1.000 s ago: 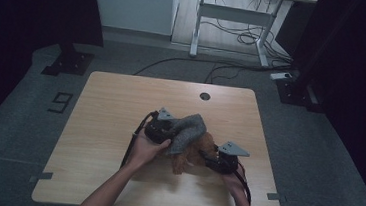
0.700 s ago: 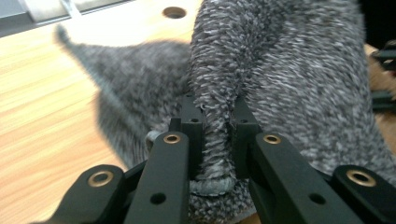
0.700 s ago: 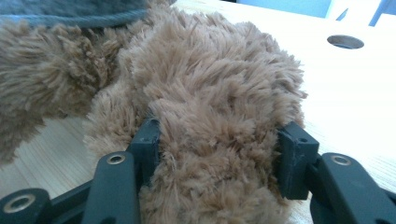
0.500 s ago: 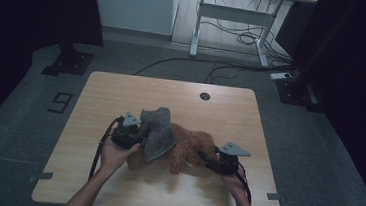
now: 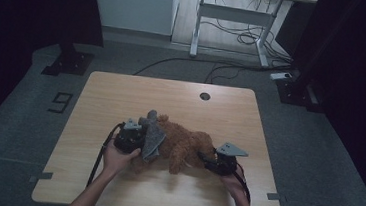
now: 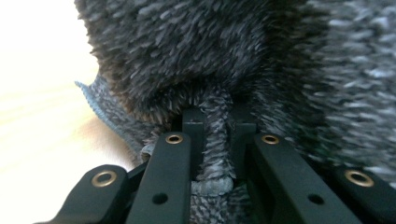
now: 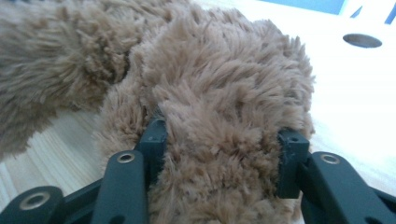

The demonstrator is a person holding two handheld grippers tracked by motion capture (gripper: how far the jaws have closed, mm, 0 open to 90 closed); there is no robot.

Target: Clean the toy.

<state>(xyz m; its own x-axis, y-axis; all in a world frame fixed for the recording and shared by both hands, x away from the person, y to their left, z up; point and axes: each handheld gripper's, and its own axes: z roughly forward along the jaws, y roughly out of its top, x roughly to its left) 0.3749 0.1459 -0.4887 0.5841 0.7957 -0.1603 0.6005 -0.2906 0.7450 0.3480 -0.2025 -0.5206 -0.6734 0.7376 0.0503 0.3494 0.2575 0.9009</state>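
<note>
**Two claws on a plush toy and its grey cloth**

A brown plush toy (image 5: 187, 148) lies on its side on the near half of the wooden table (image 5: 121, 92), between the person's two hands; a grey fuzzy cloth (image 5: 152, 138) is draped over its left end, hanging down towards the table top.

The left claw (image 5: 140, 140) sits just beside that end of the toy, held in the left hand (image 5: 116, 156); in the left gripper view its black jaws are closed tight on a narrow fold of the grey cloth (image 6: 212, 140), the hemmed edge of the fabric showing between them and the rest of the cloth bunched up above.

The right claw (image 5: 205, 161) is at the toy's other end, carried by the right hand (image 5: 232, 180), with its grey three-cornered plate (image 5: 231, 149) on top; in the right gripper view its jaws stand part-way closed on either side of a thick lump of brown fur (image 7: 219, 140), pressing into the pile on both sides; they have just been closing further, with the toy between them. Which part of the toy that lump is cannot be told.

Beyond the toy the table has a round cable hole (image 5: 204, 96) near its far edge; a second desk (image 5: 239, 7) stands on the grey floor behind.
</note>
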